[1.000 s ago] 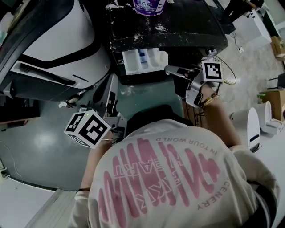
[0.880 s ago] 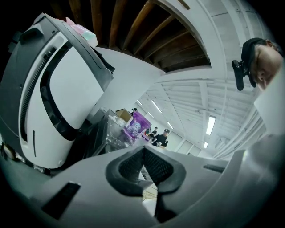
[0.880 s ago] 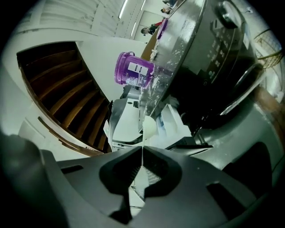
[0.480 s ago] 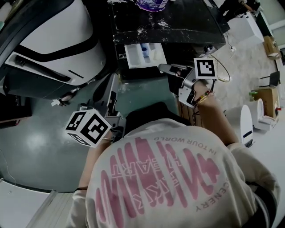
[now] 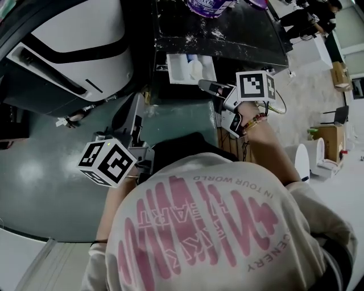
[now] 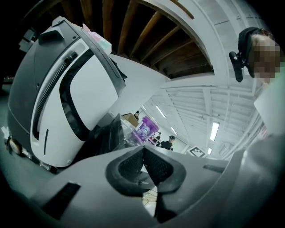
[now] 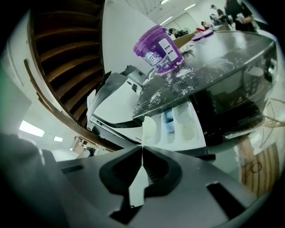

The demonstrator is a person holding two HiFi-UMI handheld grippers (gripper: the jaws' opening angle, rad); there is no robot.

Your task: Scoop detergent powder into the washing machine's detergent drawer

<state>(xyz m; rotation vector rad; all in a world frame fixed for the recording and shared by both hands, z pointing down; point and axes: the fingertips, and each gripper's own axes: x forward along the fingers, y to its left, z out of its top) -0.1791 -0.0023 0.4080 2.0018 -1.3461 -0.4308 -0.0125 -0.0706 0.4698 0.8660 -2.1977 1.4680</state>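
Observation:
The white detergent drawer (image 5: 181, 67) (image 7: 189, 128) stands pulled out of the dark washing machine (image 5: 227, 34) (image 7: 213, 62), whose top is strewn with white powder. A purple detergent tub (image 5: 210, 5) (image 7: 159, 49) (image 6: 144, 130) sits on that top. My right gripper (image 5: 203, 85) (image 7: 142, 147) is shut on the handle of a white scoop (image 7: 148, 128), whose bowl hangs by the drawer's front edge. My left gripper (image 5: 133, 108) (image 6: 143, 149) is shut and empty, low at the left, away from the drawer.
A large white-and-black machine (image 5: 74, 45) (image 6: 80, 102) fills the left side. Green floor (image 5: 45, 176) lies below. White stands (image 5: 315, 153) and a cardboard box (image 5: 321, 133) are at the right. People stand far behind the machine.
The right gripper with the scoop has shifted left, closer to the drawer's front. The left gripper has barely moved. The head view has swung.

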